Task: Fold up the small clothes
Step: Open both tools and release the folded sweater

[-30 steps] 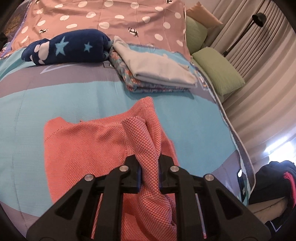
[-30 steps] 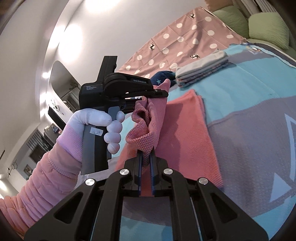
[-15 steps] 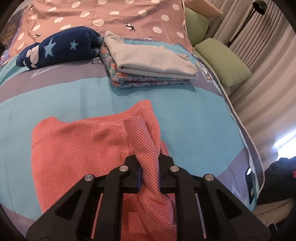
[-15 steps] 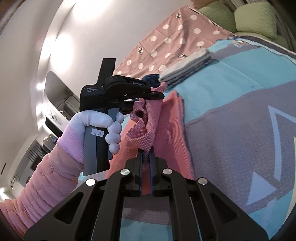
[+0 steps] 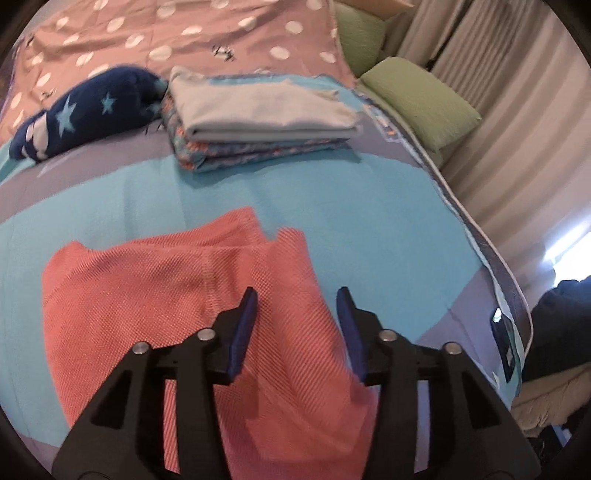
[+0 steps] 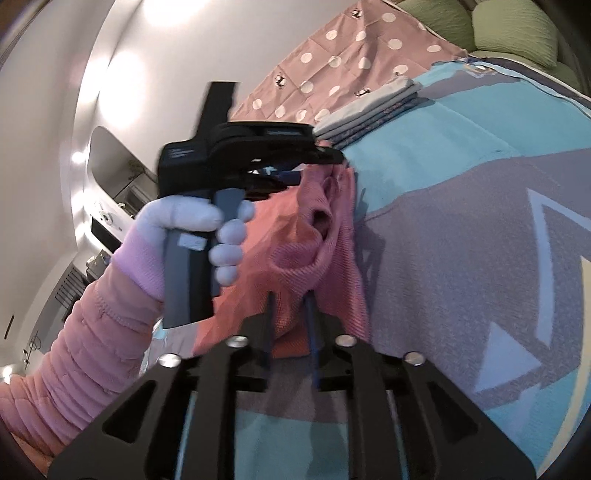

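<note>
A coral knit garment (image 5: 192, 295) lies on the turquoise bedspread (image 5: 369, 221), its near half doubled over the far half. My left gripper (image 5: 297, 306) hangs just above it with its jaws opening, and nothing sits between the blue pads (image 5: 243, 325). In the right wrist view, a bunched fold of the garment (image 6: 314, 236) still stands up loosely. My right gripper (image 6: 290, 299) has its jaws opening around the lower end of that fold, the pads off the cloth. A gloved hand (image 6: 207, 221) holds the left gripper's handle.
A folded pile, grey on patterned cloth (image 5: 258, 107), lies beyond the garment, with a navy star-print item (image 5: 85, 110) to its left. Green pillows (image 5: 417, 96) and a pink dotted sheet (image 5: 184, 33) lie behind. The bed's edge (image 5: 491, 258) runs down the right, by curtains.
Both grippers let go of the raised coral fold. In the left wrist view the cloth has dropped flat under the parted fingers. Both hands moved toward the folded pile.
</note>
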Available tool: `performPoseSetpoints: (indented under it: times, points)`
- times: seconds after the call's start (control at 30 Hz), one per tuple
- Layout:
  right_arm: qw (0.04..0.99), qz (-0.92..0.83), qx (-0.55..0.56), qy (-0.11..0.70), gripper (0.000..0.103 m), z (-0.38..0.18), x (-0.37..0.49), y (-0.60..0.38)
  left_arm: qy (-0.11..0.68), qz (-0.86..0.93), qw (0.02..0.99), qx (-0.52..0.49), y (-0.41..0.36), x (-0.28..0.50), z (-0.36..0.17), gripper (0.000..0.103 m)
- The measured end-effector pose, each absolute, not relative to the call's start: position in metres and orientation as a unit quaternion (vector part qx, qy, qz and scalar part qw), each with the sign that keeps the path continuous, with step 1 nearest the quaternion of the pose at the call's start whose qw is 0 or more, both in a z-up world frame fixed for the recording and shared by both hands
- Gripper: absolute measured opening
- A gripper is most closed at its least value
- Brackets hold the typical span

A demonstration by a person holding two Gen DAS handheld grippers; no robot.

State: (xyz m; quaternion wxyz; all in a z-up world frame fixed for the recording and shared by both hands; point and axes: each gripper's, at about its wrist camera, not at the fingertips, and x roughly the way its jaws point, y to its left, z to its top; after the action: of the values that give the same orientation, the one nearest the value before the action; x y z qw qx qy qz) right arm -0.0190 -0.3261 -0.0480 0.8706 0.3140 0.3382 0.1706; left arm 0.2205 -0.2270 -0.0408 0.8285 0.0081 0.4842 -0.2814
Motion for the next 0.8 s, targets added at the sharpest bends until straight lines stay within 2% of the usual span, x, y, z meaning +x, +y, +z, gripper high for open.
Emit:
performPoseSetpoints:
  times: [0.13,0.23,0.43,0.63,0.7,0.8]
  points:
    - [0.872,0.155,0.317,0.34,0.031,-0.048,-0.023,-0.34,0.442,-0.306,0.843,0.023,-0.216,0.196,-0.018,0.061]
    - [0.875,0.155,0.315,0.333,0.032,-0.046,-0.026,-0.347,0.417,-0.31,0.854,0.038,-0.192,0.171,-0.01,0.065]
    - [0.903,0.176,0.22,0.325,0.032,-0.025,-0.017,-0.326,0.4,-0.271,0.873,0.072,-0.135,0.118,-0.025,0.066]
    - [0.901,0.17,0.164,0.365,0.031,-0.028,0.012,-0.31,0.406,-0.223,0.883,0.072,-0.08,0.072,-0.046,0.069]
    - [0.888,0.172,0.174,0.389,0.004,-0.037,0.017,-0.311,0.414,-0.223,0.88,0.072,-0.073,0.062,-0.052,0.069]
    - [0.866,0.193,0.248,0.39,0.002,-0.042,0.014,-0.331,0.419,-0.227,0.875,0.086,-0.07,0.051,-0.062,0.069]
